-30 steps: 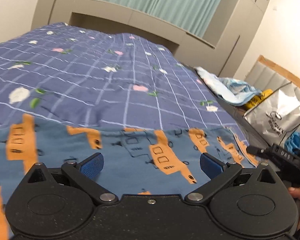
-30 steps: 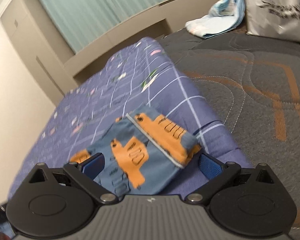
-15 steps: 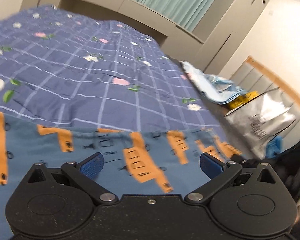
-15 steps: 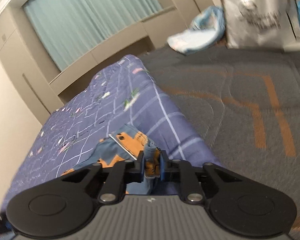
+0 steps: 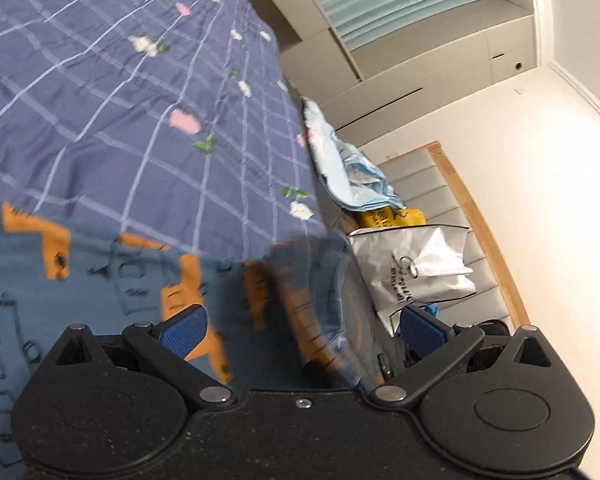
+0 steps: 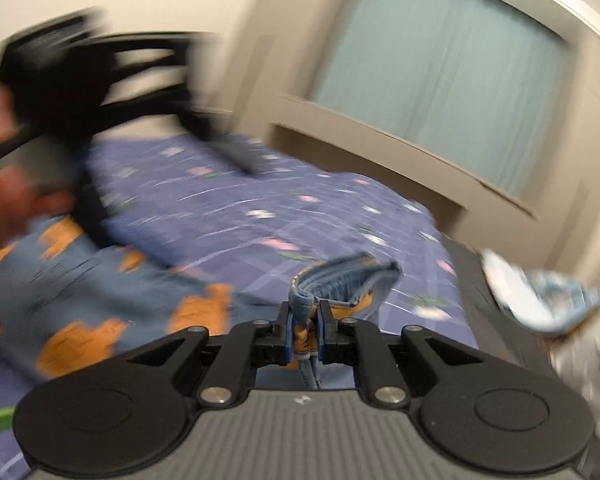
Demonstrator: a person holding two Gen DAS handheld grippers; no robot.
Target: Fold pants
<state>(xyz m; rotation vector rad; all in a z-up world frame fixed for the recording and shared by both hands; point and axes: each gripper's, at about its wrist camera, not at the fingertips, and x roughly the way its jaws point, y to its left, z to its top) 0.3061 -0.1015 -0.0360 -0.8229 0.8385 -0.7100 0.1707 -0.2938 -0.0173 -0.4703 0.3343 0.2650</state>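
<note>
Right wrist view: one pair of pants (image 6: 100, 284), blue with orange block prints, lies on the checked floral quilt (image 6: 260, 216); the right gripper (image 6: 303, 330) pinches a bunched edge of it, lifted off the quilt; two grippers in all, the left gripper (image 5: 300, 324) spread wide above the cloth, holding nothing; one silver bag (image 5: 416, 268) beside the bed.

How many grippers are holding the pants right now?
1. The right gripper is clamped on a bunched edge of the pants, lifted above the blanket. The left gripper is open over the pants, gripping nothing.
</note>
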